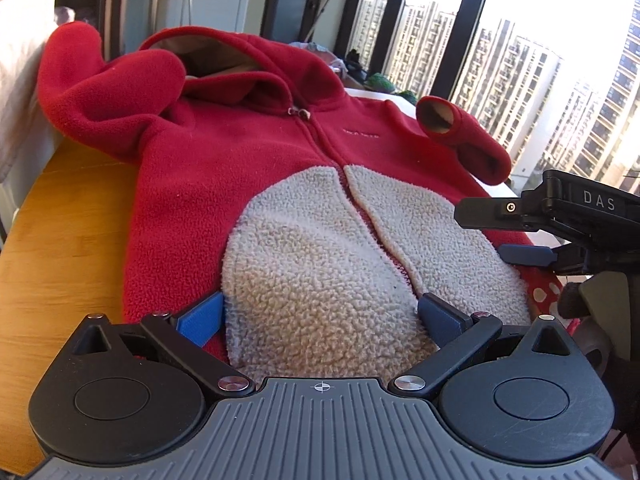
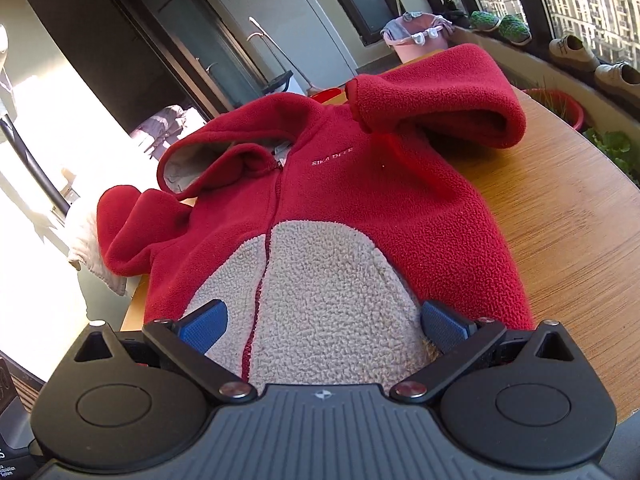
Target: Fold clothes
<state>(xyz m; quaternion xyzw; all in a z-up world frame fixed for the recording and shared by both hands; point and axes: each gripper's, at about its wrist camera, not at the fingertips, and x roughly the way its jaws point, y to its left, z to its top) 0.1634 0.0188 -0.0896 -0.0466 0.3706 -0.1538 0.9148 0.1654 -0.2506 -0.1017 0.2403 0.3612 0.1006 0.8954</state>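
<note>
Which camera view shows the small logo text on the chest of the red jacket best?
The right wrist view. There the logo text on the red jacket is sharp enough to see separate letters beside the zipper. In the left wrist view it is only a faint, blurred line.

jacket [image 2: 360, 208] flat on table [image 2: 580, 220] — hood [image 2: 208, 160] at far end.

Red hoodie [image 1: 248, 152], perhaps grey-beige belly panel [image 1: 320, 264]
</note>
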